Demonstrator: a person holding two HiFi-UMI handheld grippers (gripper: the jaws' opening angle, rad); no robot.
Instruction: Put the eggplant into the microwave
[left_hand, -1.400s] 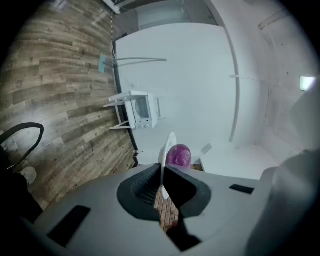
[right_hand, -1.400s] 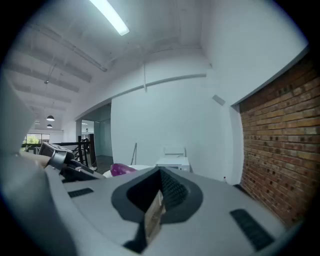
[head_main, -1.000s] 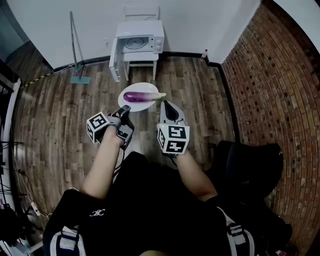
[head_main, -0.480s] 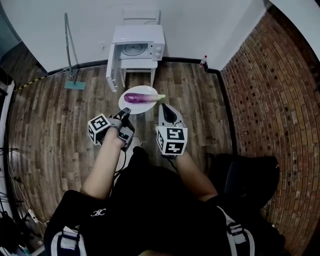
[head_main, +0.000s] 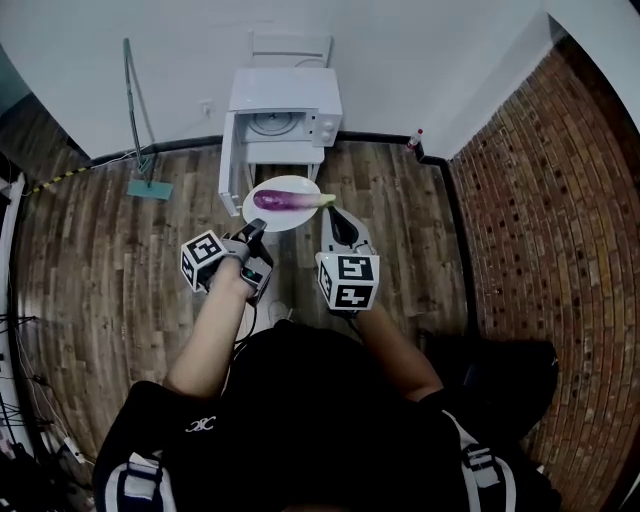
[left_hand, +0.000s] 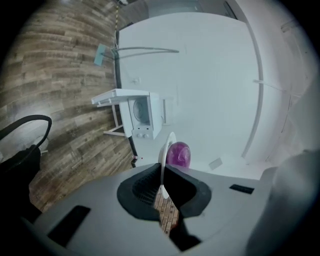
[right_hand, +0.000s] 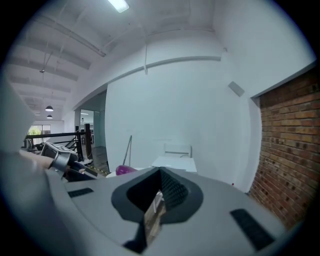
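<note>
A purple eggplant (head_main: 285, 200) with a green stem lies on a white plate (head_main: 262, 213), carried above the wooden floor. My left gripper (head_main: 254, 229) is shut on the plate's near-left rim, and my right gripper (head_main: 333, 214) is shut on its right rim by the stem. In the left gripper view the plate's rim (left_hand: 163, 155) stands edge-on between the jaws of the left gripper (left_hand: 161, 187), with the eggplant (left_hand: 178, 154) beyond it. The white microwave (head_main: 285, 100) sits just ahead on a small white stand (head_main: 285, 154), its door (head_main: 228, 158) swung open to the left. The right gripper (right_hand: 157, 197) faces the microwave (right_hand: 172, 162).
A mop (head_main: 137, 115) leans on the white wall to the left of the microwave. A white chair (head_main: 290, 45) stands behind it. A small bottle (head_main: 415, 140) sits in the corner by the brick wall (head_main: 560, 200) on the right.
Both grippers have carried the plate and eggplant forward toward the microwave, which now looks closer. Their grips on the plate are the same.
</note>
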